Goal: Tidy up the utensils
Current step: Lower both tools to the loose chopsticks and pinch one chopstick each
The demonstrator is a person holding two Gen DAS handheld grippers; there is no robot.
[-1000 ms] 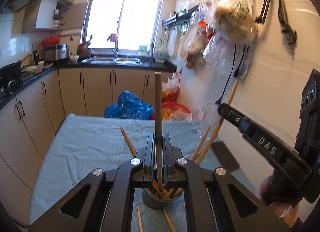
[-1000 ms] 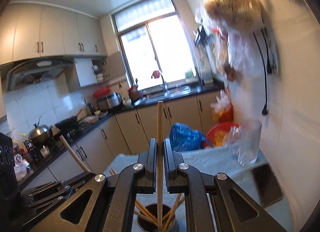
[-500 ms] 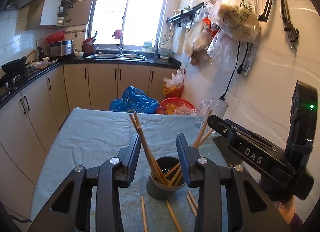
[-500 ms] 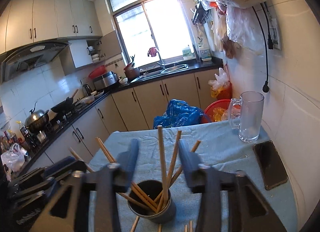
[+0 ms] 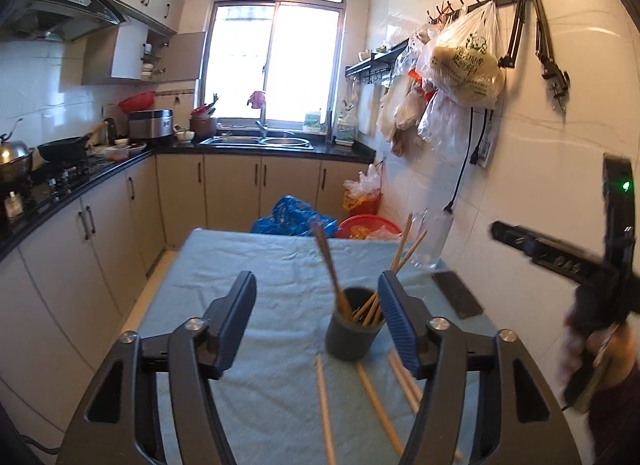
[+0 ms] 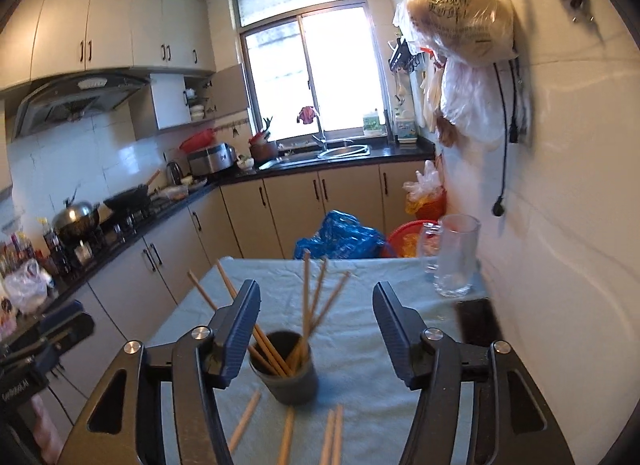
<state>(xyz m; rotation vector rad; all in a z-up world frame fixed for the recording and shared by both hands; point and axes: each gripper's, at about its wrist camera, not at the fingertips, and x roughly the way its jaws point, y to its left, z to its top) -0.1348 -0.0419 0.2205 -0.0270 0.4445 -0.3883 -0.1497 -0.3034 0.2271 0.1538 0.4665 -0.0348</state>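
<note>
The left gripper is opening, nothing gripped, with the dark grey round cup of wooden chopsticks just ahead near its right finger. The right gripper is opening too, empty, the cup between and just beyond its fingers, loose chopsticks on the light blue cloth beneath.

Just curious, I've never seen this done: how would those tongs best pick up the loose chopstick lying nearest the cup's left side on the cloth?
Probably from above, around its middle. That chopstick lies flat on the cloth, thin and long, so closing across its width should suit; its far end sits close to the cup.
</note>
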